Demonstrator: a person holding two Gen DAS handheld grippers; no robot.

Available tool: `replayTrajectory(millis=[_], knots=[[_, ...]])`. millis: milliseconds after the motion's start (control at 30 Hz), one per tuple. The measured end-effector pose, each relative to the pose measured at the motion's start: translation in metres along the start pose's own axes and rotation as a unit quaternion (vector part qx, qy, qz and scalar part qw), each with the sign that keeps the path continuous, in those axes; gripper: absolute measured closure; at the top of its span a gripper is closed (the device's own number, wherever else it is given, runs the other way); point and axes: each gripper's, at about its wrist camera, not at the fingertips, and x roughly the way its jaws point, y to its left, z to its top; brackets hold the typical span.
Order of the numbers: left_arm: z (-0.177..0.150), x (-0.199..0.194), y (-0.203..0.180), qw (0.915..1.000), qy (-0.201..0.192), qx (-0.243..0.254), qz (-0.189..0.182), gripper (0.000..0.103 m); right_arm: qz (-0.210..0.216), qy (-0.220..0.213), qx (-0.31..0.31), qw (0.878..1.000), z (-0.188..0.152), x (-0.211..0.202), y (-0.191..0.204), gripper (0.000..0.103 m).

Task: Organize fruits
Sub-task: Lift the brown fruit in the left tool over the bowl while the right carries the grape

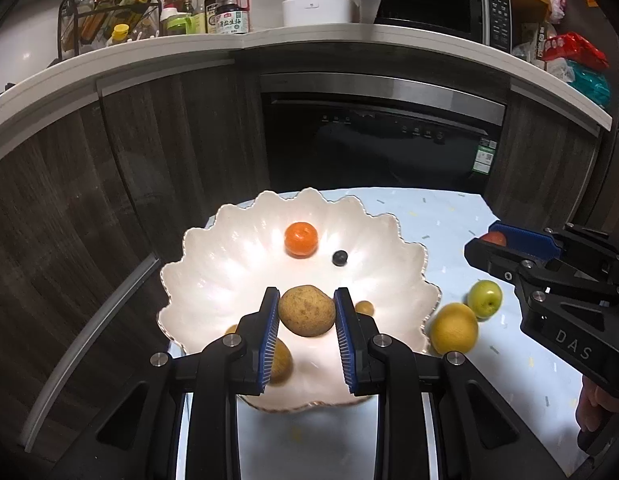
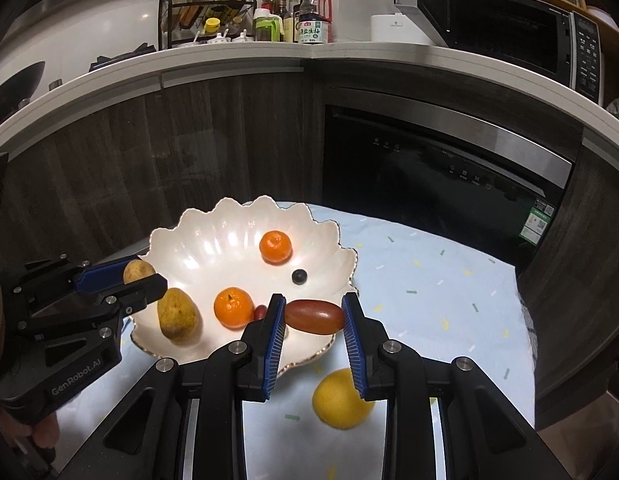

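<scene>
Over the pale blue tablecloth (image 2: 429,280), the scalloped white bowl (image 1: 213,264) sits under both grippers, which tilt downward. The left gripper (image 1: 307,312) is clamped on a round brown fruit (image 1: 306,310) above the bowl's near side; the right gripper (image 2: 314,316) pinches a red oblong fruit (image 2: 315,316) over the bowl's rim. Two oranges, a brown pear (image 2: 177,318) and a dark berry (image 2: 298,276) lie inside; a yellow fruit (image 2: 337,400) and a green apple (image 1: 485,298) rest on the cloth

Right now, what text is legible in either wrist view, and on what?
"DAS": on the body of the right gripper, seen from the left wrist.
"GenRobot.AI": on the body of the left gripper, seen from the right wrist.
Soy sauce bottle: Chinese characters on its label, too small to read reliably.
Dishwasher: panel icons and green sticker too small.
Microwave: button labels blurred.
</scene>
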Motion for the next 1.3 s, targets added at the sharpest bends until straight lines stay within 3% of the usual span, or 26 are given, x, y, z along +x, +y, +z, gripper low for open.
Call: replayTrajectory(millis=[1300], knots=[[0.019, 0.077, 0.040, 0.9994, 0.027, -0.017, 0.015, 0.075, -0.004, 0.043, 0.001, 0.999, 0.017, 0.078, 0.003, 0.073]])
